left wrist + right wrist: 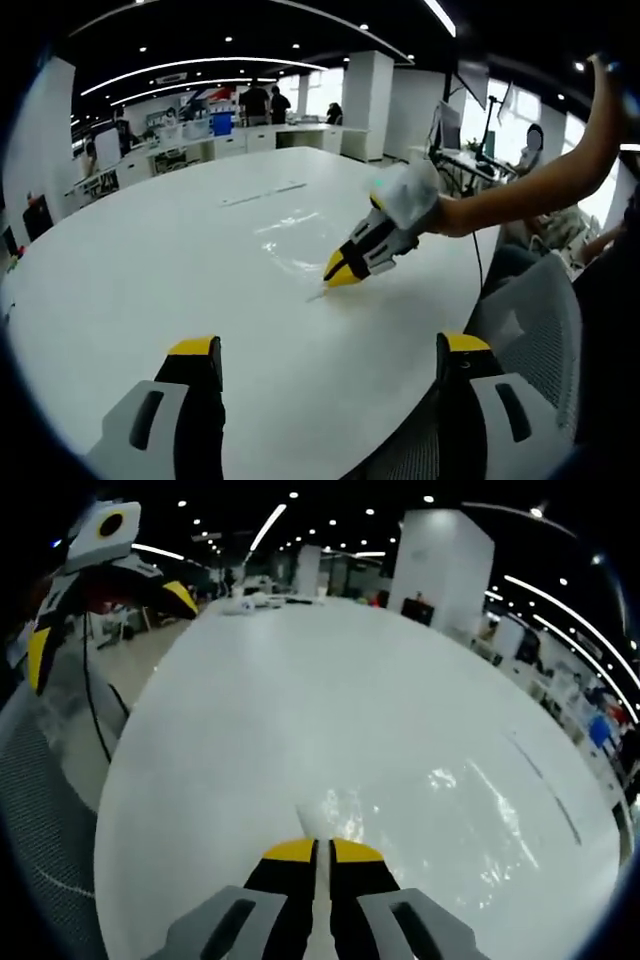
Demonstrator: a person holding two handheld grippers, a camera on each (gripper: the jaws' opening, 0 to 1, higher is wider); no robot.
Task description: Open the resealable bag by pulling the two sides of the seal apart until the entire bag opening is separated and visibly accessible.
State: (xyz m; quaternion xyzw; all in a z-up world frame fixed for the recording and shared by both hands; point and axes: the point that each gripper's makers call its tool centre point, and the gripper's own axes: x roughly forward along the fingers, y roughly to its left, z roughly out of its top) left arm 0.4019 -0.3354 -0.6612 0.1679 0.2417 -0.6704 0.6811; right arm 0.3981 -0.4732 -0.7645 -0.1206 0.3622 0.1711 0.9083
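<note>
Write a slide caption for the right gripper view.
Right tongs shut on clear bag corner, on white table.

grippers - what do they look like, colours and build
Both grippers have two black jaws with yellow tips and light grey bodies with dark slots. The right gripper carries a white housing behind its jaws; the arm holding it is bare, with no sleeve visible. The left gripper matches it.

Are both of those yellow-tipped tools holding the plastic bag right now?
No, only the right tool is pinched on the clear bag's corner, while the left tool hangs open above the white table.
</note>
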